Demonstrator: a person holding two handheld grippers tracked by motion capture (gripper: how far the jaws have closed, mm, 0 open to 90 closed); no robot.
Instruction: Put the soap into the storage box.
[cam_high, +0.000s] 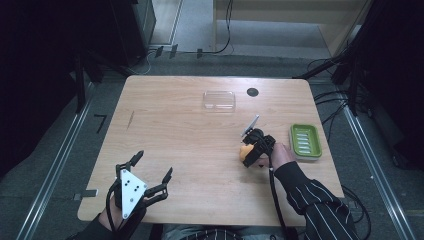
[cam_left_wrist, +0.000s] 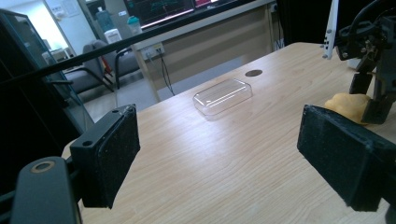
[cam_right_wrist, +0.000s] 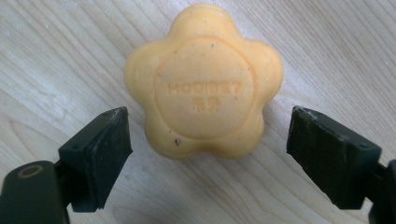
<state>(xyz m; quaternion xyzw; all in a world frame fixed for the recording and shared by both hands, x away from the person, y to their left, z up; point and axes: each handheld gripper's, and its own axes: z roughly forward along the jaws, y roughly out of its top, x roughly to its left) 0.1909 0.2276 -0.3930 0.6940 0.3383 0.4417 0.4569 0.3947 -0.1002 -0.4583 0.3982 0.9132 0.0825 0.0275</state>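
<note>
Soap (cam_right_wrist: 204, 81): one, flower-shaped, on table (cam_high: 175, 150), between gaping right claw (cam_right_wrist: 208, 154) pads, untouched; left claw (cam_left_wrist: 233, 154) wide, empty.

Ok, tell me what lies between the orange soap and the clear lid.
Bare tabletop only, in the high view, between the orange soap and the clear lid.

Soap (cam_high: 245, 151) half hidden under right tool (cam_high: 248, 156) — grip perhaps unclear.
</note>
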